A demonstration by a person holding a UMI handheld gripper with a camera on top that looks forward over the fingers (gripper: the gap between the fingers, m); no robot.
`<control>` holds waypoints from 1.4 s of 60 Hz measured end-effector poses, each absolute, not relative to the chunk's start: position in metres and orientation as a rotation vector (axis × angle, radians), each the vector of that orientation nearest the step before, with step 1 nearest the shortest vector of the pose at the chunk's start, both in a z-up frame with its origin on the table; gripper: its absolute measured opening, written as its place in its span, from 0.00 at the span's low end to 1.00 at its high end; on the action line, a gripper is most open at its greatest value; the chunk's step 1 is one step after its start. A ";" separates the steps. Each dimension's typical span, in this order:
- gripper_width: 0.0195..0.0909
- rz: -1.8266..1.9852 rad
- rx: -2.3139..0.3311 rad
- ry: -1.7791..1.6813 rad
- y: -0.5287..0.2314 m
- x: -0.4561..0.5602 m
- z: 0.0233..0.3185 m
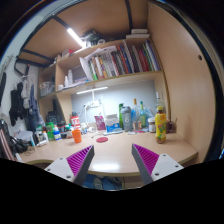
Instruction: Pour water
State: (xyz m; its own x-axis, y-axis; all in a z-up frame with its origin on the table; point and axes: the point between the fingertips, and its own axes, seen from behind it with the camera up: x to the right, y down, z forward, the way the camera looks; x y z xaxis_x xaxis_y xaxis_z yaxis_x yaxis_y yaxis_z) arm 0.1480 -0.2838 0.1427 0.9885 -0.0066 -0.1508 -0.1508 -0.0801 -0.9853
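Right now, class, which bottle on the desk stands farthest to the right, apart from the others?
The yellow bottle with the red cap, alone by the right wall; the others cluster mid-desk.

Desk (110, 150): pale wood-look surface, smooth, with a soft sheen under the lamp. Shelf (110, 80) and side panels: the same light wood finish, matt. Books (118, 62) on the shelf: paper spines, mixed colours. Bottles (160, 122) at the far right of the desk: clear glossy plastic is indicated. Finger pads (80, 160) on the gripper (112, 162): magenta, ribbed, matt, set wide apart.
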 end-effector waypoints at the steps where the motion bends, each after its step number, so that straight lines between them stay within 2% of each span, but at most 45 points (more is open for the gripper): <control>1: 0.90 0.119 -1.650 0.120 -0.284 0.148 0.142; 24: 0.89 0.096 -1.640 0.072 -0.266 0.144 0.147; 39: 0.89 -0.146 -1.555 0.147 -0.215 0.262 0.160; 50: 0.89 -0.192 -1.602 0.283 -0.154 0.345 0.129; 63: 0.88 -0.280 -1.669 0.275 -0.084 0.403 0.098; 79: 0.88 -0.360 -1.697 0.290 -0.018 0.444 0.081; 82: 0.85 -0.357 -1.699 0.294 -0.009 0.448 0.077; 83: 0.82 -0.356 -1.701 0.293 -0.006 0.448 0.075; 84: 0.73 -0.354 -1.705 0.290 -0.004 0.449 0.072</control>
State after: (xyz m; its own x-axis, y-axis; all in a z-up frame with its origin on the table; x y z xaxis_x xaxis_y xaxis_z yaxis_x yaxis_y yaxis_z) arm 0.4493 -0.0035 0.0721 0.9198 -0.3861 0.0700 0.0074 -0.1612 -0.9869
